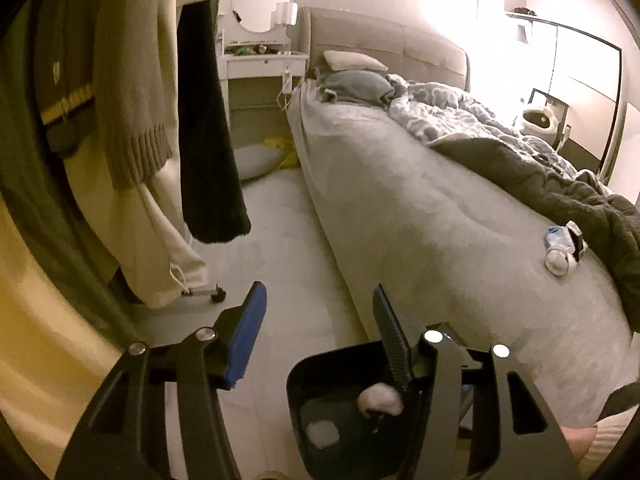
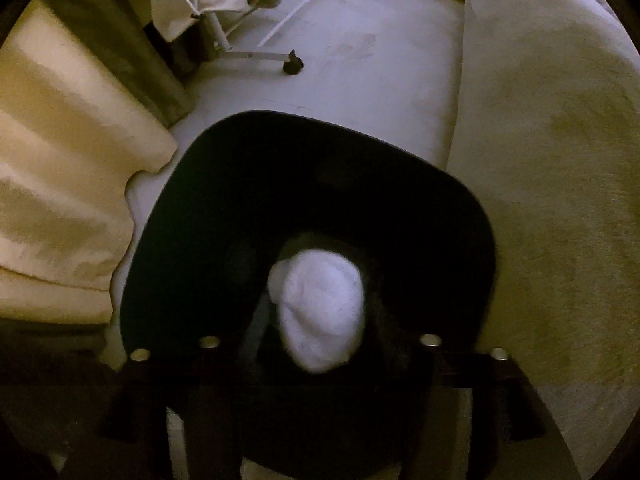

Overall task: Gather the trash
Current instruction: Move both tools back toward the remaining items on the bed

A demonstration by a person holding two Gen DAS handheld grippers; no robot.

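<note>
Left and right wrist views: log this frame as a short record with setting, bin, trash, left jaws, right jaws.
setting: bedroom, bed beside a pale floor
bin: black bin on the floor by the bed
trash: white wad over the bin's mouth; small items lie on the bed
left jaws: left gripper open, nothing between
right jaws: dark, state unclear

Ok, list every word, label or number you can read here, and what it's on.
No text is readable in either view.
Crumpled plastic bottle on the bed: blue label, too blurred to read.
Tag on the hanging sweater: too small to read.
Black bin: no marking visible.
</note>
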